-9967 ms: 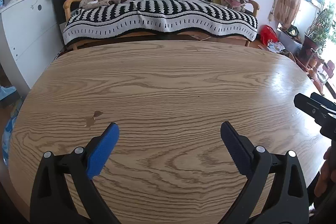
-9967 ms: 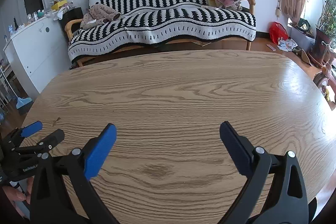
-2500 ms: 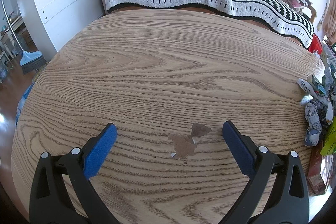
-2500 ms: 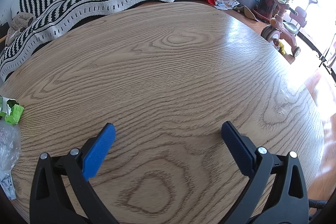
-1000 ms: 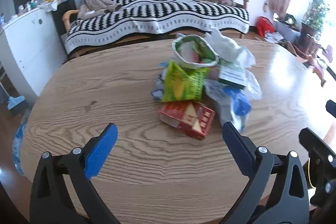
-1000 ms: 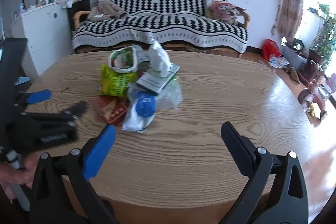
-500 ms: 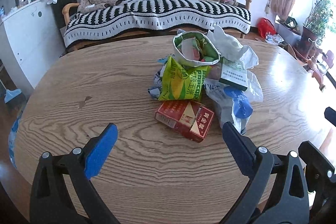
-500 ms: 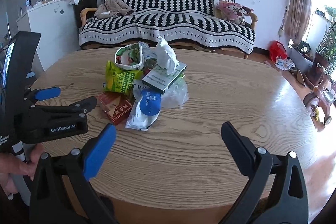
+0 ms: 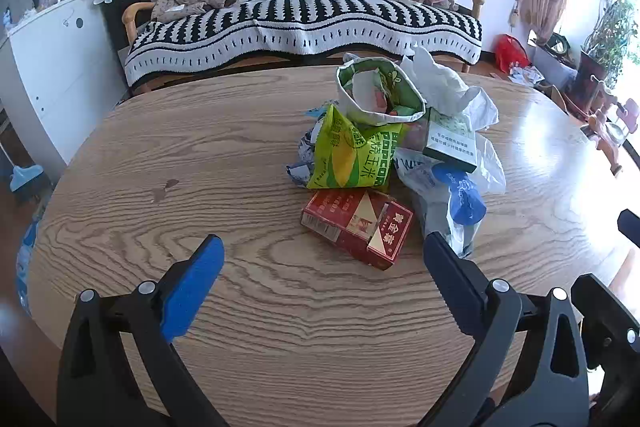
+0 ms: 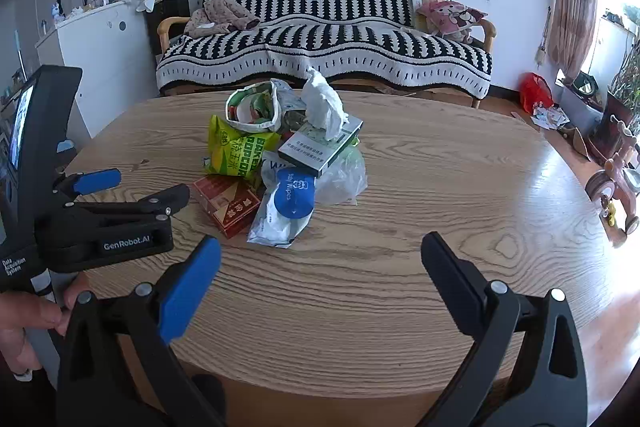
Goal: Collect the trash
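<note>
A pile of trash lies mid-table: a red carton, a yellow-green popcorn bag, a wipes pack with a blue lid, a grey-green box, an open green pouch, a white tissue and clear plastic. My left gripper stands open just short of the red carton. My right gripper is open too, nearer the table's front edge, with nothing between its fingers.
The oval wooden table has a small brown stain at its left. Behind it stands a sofa under a black-and-white blanket, with a white cabinet at the left. A hand grips the left tool.
The pile of trash, absent from the table earlier, now lies in the middle. Over the last second both grippers have drawn slightly closer to it, both still open.
</note>
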### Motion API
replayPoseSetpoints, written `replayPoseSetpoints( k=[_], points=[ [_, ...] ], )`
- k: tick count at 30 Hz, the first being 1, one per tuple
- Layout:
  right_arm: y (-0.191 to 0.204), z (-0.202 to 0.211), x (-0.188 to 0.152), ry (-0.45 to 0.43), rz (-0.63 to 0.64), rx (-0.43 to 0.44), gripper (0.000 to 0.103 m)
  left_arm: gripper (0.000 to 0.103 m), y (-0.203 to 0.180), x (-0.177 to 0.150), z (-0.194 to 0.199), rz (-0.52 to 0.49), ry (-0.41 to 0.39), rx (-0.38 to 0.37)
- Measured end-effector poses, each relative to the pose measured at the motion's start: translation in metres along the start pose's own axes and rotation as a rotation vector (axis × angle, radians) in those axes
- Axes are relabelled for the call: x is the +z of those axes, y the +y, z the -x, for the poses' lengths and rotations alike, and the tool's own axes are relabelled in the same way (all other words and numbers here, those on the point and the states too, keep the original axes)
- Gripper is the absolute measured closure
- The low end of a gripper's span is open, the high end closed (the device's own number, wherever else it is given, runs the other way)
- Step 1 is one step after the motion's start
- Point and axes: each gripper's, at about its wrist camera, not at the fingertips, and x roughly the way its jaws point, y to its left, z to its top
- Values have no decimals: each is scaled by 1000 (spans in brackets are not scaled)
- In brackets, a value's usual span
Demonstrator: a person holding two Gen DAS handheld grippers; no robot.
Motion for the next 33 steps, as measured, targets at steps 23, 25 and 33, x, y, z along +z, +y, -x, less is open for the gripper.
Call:
replayPoseSetpoints(
  k=[23, 25, 33],
  points=[
    [2, 1, -1, -1, 6, -1, 6, 6, 1, -1, 1, 10, 0, 16],
    [2, 2, -1, 0, 6, 2, 6, 6, 0, -1, 1, 7, -4, 20],
    [2, 2, -1, -2, 6, 0, 6, 6, 1, 0, 3, 15, -7, 22]
  ],
)
